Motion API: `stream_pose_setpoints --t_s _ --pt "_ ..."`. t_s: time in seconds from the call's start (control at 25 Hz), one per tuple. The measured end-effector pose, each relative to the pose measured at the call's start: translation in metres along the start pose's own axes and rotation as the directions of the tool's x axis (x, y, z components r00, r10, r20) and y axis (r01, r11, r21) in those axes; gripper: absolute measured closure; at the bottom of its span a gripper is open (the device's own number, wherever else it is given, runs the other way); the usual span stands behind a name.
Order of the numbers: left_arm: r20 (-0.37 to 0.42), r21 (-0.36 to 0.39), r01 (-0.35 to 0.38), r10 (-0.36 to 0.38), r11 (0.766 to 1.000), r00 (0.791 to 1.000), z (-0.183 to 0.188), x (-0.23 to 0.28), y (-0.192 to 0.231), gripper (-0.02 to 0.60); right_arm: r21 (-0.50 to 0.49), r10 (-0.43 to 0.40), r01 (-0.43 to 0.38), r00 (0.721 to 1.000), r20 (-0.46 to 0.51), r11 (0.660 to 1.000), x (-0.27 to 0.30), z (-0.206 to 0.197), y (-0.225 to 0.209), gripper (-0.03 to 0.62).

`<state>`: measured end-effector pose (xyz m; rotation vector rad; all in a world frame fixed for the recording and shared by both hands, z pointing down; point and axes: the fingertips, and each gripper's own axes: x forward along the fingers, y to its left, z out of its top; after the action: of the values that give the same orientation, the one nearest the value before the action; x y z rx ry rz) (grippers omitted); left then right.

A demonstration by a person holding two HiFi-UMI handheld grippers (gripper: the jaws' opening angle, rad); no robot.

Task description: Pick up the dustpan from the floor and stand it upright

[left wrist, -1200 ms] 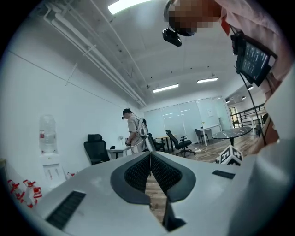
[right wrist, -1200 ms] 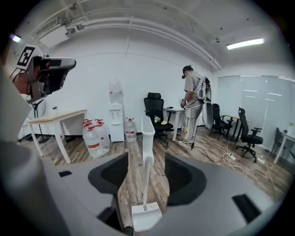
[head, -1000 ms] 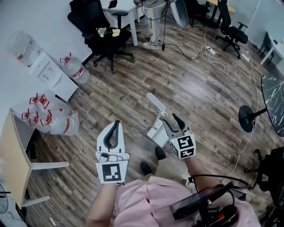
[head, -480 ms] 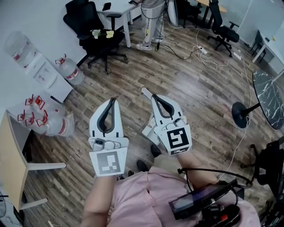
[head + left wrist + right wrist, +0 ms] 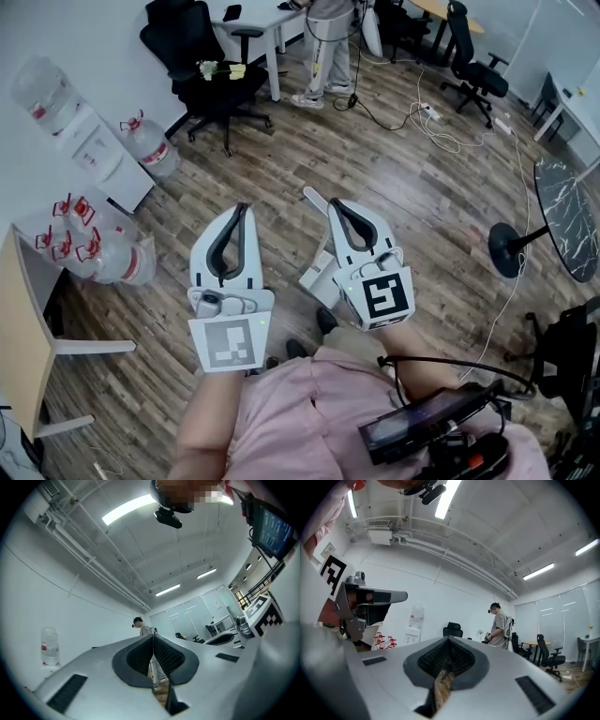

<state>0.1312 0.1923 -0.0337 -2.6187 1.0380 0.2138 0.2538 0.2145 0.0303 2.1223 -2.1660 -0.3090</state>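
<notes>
- My left gripper (image 5: pixel 242 208), centre-left in the head view, has its jaws pressed together on nothing.
- My right gripper (image 5: pixel 335 203), just beside it, is likewise closed and empty.
- The white dustpan (image 5: pixel 317 274) sits on the wood floor (image 5: pixel 422 187) at frame centre, partly hidden behind the right gripper. Its handle (image 5: pixel 313 198) points up, and neither gripper holds it.
- I judge that it already stands upright, so little seems left to do.

My left gripper (image 5: pixel 243 208) and right gripper (image 5: pixel 335 202) are white plastic shells with dark grey ribbed pads (image 5: pixel 138 656) inside. At the rear of each sits a cube (image 5: pixel 230 343) with a black square marker. Behind them I see a pink shirt (image 5: pixel 281 417), and behind the right gripper a black cable (image 5: pixel 441 360).
</notes>
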Motion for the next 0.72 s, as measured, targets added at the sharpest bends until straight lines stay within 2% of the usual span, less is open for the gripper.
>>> stream_pose_setpoints --t_s 0.52,0.72 --pt "0.008 -0.012 0.009 -0.009 1.0 1.0 -0.0017 0.0022 0.0062 0.568 -0.02 0.031 -0.031 0.999 0.014 0.999 0.0064 0.0041 0.0068 0.594" --pt "0.012 -0.013 0.012 -0.012 1.0 1.0 -0.0026 0.0011 0.0099 0.568 -0.02 0.015 -0.016 0.999 -0.04 1.0 0.008 0.0034 0.0079 0.594"
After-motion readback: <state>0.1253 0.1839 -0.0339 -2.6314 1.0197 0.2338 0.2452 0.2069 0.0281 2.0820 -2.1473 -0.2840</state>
